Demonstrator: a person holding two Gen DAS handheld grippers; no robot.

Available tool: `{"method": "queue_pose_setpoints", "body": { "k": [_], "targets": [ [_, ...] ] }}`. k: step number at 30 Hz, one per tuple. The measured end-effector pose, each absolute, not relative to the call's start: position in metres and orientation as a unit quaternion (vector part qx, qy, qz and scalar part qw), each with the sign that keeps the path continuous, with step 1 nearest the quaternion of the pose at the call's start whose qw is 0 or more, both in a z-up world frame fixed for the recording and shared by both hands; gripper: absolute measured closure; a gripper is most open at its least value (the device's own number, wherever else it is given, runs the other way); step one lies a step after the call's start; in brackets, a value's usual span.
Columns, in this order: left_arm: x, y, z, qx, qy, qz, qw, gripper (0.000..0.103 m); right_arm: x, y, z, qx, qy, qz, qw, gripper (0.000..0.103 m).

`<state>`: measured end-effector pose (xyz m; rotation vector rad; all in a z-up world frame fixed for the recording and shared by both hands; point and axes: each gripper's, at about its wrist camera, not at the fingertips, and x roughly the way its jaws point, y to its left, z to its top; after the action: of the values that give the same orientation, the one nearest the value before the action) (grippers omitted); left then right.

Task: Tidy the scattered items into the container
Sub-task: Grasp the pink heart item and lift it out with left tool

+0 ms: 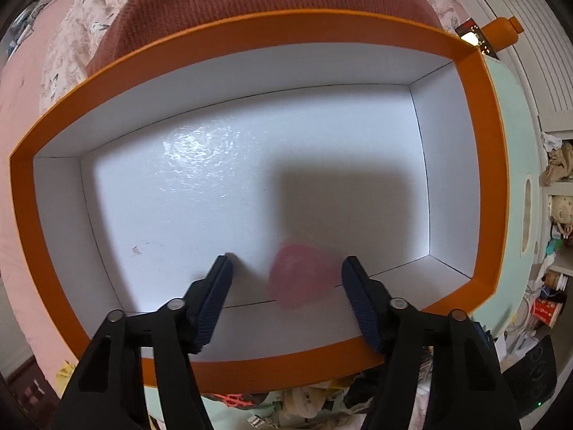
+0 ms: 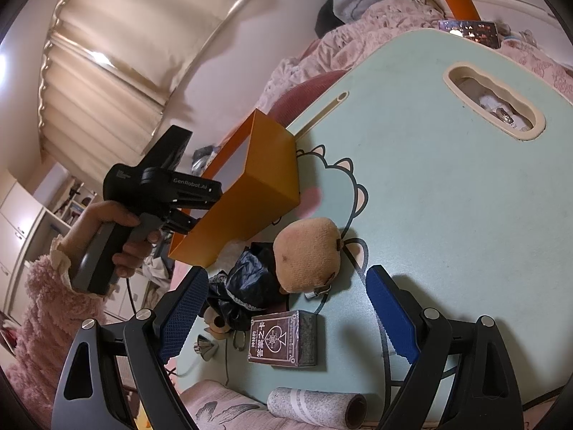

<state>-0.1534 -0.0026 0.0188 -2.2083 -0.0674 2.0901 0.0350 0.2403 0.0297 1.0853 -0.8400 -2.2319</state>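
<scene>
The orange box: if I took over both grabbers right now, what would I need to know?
Left gripper: open, pointing down into the orange box. A blurred pink item shows between its fingers, ungripped, apparently inside the box.
Right gripper: open, holding nothing, above the table.
Done: at most the pink item; the box shows nothing else inside.
Left: plush toy, black bag, card box and metal cone on the table; grey roll at its near edge.
</scene>
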Motion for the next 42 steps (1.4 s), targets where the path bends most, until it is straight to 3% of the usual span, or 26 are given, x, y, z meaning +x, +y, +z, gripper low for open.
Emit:
{"method": "queue_pose_setpoints", "body": {
  "k": [2, 11, 18, 23, 33, 42],
  "targets": [
    [-0.15, -0.007, 0.021, -0.726, -0.029, 0.685, 0.055, 0.063, 0.034, 0.24, 0.03, 0.4, -0.31, -0.823, 0.257, 0.013],
    [-0.132, -0.013, 0.035, -0.699, -0.037, 0.71, 0.082, 0.063, 0.034, 0.24, 0.03, 0.4, -0.311, -0.823, 0.257, 0.013],
    [-0.114, -0.032, 0.102, -0.611, -0.103, 0.774, 0.136, 0.063, 0.033, 0.237, 0.029, 0.4, -0.311, -0.823, 0.257, 0.013],
    [-0.071, -0.026, 0.133, -0.555, -0.143, 0.784, 0.238, 0.063, 0.034, 0.237, 0.029, 0.4, -0.311, -0.823, 0.257, 0.013],
    [0.014, -0.037, 0.063, -0.557, -0.167, 0.772, 0.255, 0.063, 0.033, 0.238, 0.031, 0.404, -0.307, -0.823, 0.255, 0.013],
    [0.042, -0.007, 0.022, -0.543, -0.104, 0.796, 0.245, 0.063, 0.032, 0.239, 0.031, 0.405, -0.307, -0.823, 0.254, 0.013]
  ]
}}
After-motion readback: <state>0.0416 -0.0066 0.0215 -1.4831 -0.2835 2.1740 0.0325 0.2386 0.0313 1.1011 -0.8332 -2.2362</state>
